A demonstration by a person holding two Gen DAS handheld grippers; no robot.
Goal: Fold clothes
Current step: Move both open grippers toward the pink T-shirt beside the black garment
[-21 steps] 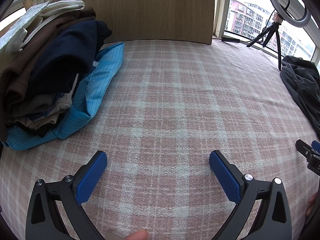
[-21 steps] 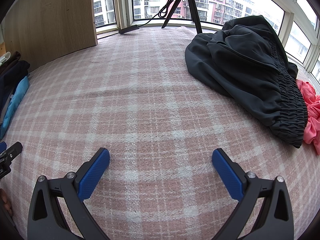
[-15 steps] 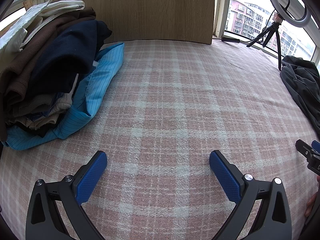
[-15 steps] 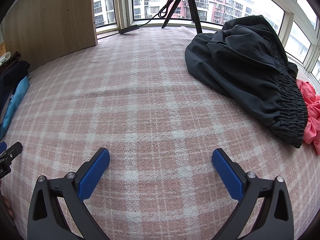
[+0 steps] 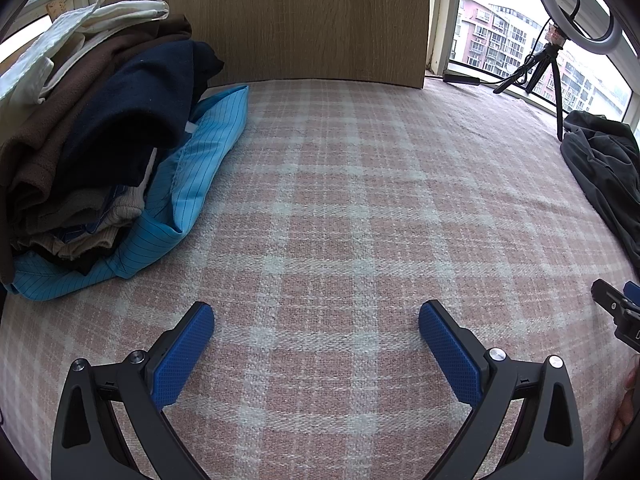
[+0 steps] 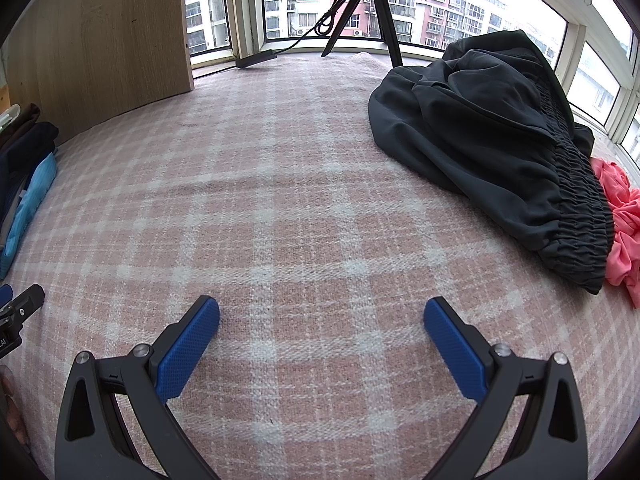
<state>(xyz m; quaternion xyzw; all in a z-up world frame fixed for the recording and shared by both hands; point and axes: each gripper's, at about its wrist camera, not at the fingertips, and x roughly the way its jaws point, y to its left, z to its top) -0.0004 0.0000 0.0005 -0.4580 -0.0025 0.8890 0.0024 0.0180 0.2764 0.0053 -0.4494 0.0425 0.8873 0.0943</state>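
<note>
A stack of folded clothes [image 5: 92, 152] rests at the left on the pink plaid blanket [image 5: 340, 208], with a light blue garment [image 5: 192, 184] at its base. A crumpled dark grey garment [image 6: 492, 128] with an elastic waistband lies at the right, and a pink garment [image 6: 620, 216] sits beside it. My left gripper [image 5: 316, 316] hangs open over bare blanket with nothing between its blue pads. My right gripper [image 6: 322, 312] is open too, empty, short of the dark garment. Each gripper's edge shows in the other's view.
A wooden panel [image 5: 272, 16] stands at the back. A ring light on a tripod [image 5: 552, 52] and a black power strip [image 6: 256, 58] sit by the windows. The dark garment [image 5: 608, 176] also shows at the right edge of the left wrist view.
</note>
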